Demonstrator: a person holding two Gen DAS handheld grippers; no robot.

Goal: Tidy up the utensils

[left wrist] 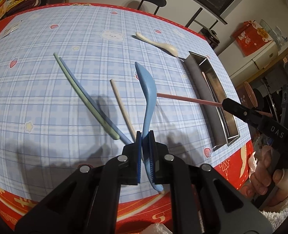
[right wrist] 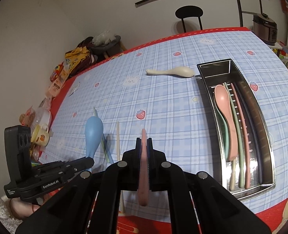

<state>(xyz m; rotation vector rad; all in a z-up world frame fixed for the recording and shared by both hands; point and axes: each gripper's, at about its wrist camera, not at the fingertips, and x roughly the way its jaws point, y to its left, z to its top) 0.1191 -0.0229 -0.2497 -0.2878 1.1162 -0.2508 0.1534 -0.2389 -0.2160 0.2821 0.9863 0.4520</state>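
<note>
The left gripper (left wrist: 145,134) is clamped tight on the handle of a blue spoon (left wrist: 146,89), which stands clear above the table (left wrist: 46,97), bowl pointing away. The right gripper (right wrist: 144,142) pinches a pink chopstick (right wrist: 144,167) the same way, raised off the checked cloth. Both are over the near edge of the table. On the cloth below lie a green chopstick (left wrist: 81,95) and a blue chopstick (left wrist: 97,105) touching side by side, and a cream chopstick (left wrist: 122,107) just beside them. A cream spoon (right wrist: 171,71) rests toward the far edge, its bowl almost at the end of the steel tray (right wrist: 261,105). The tray sits along the right side and holds a pink spoon (right wrist: 225,113) over a green one, plus green, pink, cream and dark chopsticks.
</note>
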